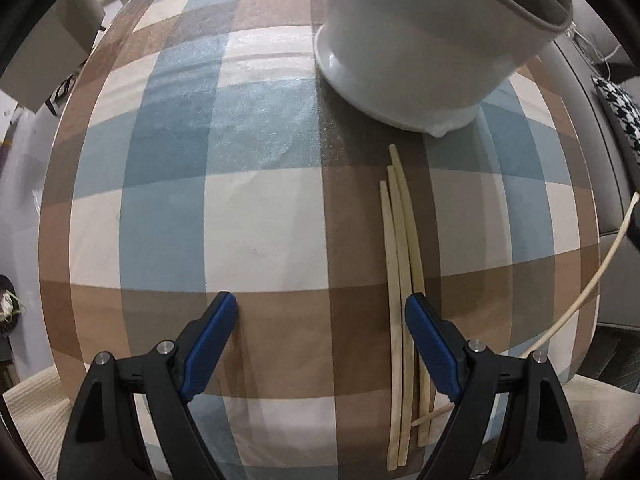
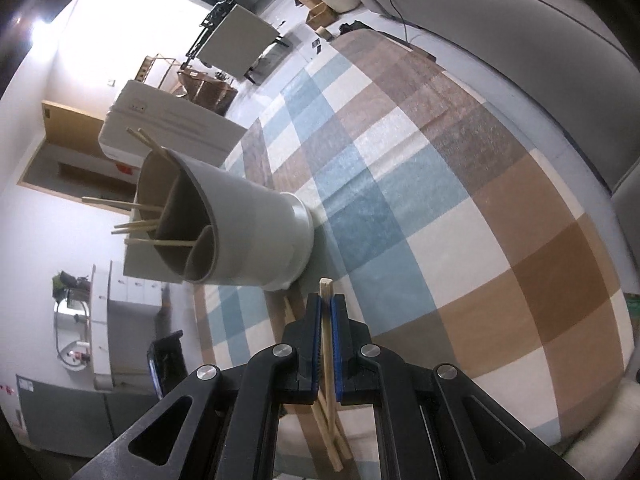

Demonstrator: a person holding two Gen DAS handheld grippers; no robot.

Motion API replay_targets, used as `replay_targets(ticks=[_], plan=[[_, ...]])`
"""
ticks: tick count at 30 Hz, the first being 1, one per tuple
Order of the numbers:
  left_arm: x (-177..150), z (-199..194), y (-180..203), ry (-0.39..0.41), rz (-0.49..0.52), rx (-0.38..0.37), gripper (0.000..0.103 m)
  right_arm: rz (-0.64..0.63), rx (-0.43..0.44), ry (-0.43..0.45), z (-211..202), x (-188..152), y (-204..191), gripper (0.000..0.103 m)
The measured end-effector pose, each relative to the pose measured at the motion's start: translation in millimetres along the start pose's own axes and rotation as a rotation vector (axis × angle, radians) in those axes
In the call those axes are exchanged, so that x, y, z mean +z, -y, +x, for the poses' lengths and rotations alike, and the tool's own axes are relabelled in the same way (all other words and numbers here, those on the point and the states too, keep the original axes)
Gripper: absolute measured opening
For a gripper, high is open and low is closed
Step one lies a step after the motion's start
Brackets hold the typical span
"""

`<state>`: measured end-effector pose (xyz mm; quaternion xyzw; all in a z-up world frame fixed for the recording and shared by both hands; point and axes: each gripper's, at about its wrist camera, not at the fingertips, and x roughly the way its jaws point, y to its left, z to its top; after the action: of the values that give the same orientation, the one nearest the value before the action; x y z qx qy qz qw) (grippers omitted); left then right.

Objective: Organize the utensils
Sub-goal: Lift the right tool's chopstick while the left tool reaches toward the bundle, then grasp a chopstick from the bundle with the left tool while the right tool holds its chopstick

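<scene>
From my left wrist, my left gripper (image 1: 322,320) is spread wide and grasps nothing, low over the checked tablecloth (image 1: 168,184). Three wooden chopsticks (image 1: 394,280) lie side by side just inside my right-hand finger, with a fourth thin stick crossing under their near ends. The white utensil holder (image 1: 420,48) stands beyond them.

From my right wrist, my right gripper (image 2: 328,308) is clenched on one chopstick (image 2: 326,312), lifted clear. The holder (image 2: 248,232) already has about five chopsticks (image 2: 140,224) in its divided compartments. Loose chopsticks (image 2: 290,308) lie below on the cloth.
</scene>
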<state>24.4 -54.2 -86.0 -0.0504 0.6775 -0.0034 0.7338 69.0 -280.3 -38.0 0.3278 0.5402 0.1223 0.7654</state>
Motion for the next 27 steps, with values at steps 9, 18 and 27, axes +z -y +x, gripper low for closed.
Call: replay_targets(ticks=[9,18,27], plan=[[5,-2,-5,-0.003,0.003,0.018,0.083,-0.013,0.003,0.002,0,3,-3,0.004],[12,-10,8,-0.015,0.011,0.058,0.083,-0.023,-0.008,-0.001,2,3,-3,0.004],[12,-2,5,-0.015,0.017,0.052,0.083,-0.027,-0.018,0.004,3,2,-4,0.004]])
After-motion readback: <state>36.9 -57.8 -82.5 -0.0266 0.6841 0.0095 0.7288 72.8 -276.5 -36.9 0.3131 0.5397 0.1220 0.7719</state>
